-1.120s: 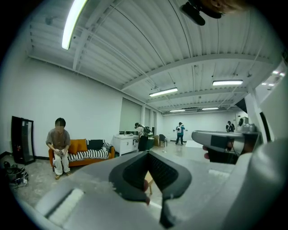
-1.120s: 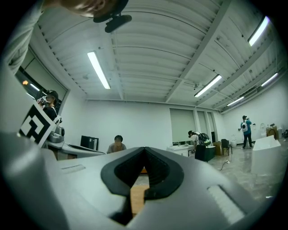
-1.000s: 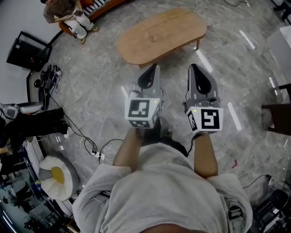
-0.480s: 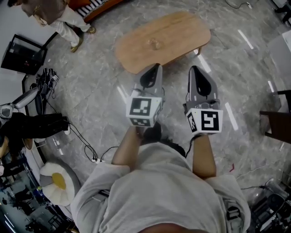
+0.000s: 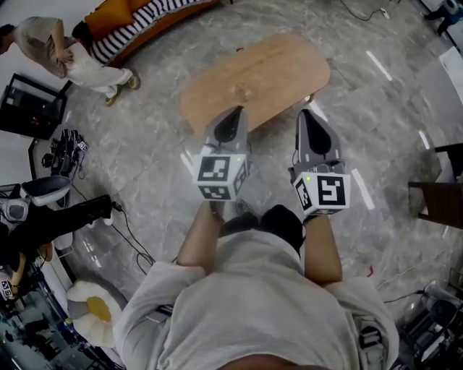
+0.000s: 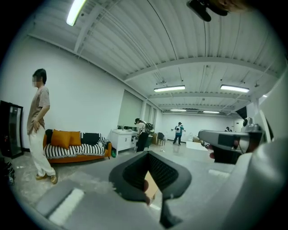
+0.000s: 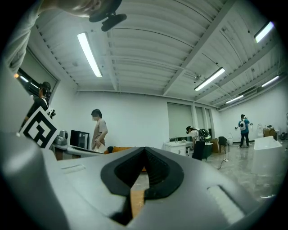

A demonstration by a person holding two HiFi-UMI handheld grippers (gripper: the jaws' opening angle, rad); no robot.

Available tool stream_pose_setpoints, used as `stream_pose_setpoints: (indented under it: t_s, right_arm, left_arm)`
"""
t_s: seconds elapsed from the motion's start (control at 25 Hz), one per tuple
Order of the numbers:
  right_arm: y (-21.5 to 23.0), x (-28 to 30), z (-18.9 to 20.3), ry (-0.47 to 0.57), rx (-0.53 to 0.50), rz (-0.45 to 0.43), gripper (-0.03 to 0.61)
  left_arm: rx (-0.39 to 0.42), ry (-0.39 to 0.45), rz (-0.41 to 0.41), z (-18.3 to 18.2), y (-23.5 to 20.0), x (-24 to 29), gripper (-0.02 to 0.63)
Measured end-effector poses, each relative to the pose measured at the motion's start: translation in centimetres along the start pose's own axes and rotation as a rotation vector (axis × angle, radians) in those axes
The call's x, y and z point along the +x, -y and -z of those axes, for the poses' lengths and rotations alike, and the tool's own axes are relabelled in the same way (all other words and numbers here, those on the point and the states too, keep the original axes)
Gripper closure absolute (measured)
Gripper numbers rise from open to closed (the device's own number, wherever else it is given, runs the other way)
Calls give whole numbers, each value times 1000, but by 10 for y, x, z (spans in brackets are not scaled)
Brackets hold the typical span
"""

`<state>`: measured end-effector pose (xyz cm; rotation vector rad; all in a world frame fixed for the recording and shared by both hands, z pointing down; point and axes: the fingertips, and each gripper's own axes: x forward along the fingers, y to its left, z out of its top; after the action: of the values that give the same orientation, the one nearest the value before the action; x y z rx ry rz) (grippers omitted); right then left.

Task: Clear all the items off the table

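**Room.** A large open hall with white walls, a ribbed ceiling and strip lights. The floor (image 5: 145, 152) is grey polished marble and reflects the lights. A striped sofa (image 5: 148, 20) with orange cushions stands against the far wall, and a person (image 5: 69, 54) stands beside it. Cables (image 5: 137, 224) trail over the floor on the left. A dark chair (image 5: 438, 189) shows at the right edge.

**Desk.** The desk (image 5: 278, 65) is a low oval of light wood standing alone on the marble, straight ahead of the operator. Its top is flat and nearly bare.

**Claws.** The left claw (image 5: 236, 113) and the right claw (image 5: 304, 114) are held side by side, tips pointing at the near edge of the desk. In each gripper view the jaws are closed tip to tip with nothing between them. Only a sliver of the wooden top shows through the gap below the tips.

**Task item.** One small clear item (image 5: 244, 90) sits on the desk, near the middle of the top and toward the left claw. Its type cannot be determined.

**Progress.**
- Judged done: the rest of the desk carries nothing visible.
- Judged left: approach the desk, part one claw, lift the clear item and take it away. Neither claw is yet at the item.
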<state>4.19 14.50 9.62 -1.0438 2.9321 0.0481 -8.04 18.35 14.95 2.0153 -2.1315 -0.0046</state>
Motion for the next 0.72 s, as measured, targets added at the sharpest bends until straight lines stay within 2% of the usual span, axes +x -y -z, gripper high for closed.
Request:
stream_pose_setpoints:
  t_s: [0.16, 0.52, 0.72]
  right_arm:
    - [23, 23, 10, -19, 1, 11, 572]
    - [76, 101, 37, -32, 62, -30, 572]
    - [116, 136, 61, -51, 84, -29, 572]
  left_arm:
    - [2, 11, -16, -4, -9, 27, 594]
    - [11, -33, 0, 0, -20, 113, 594]
    - [68, -84, 37, 12, -20, 168, 594]
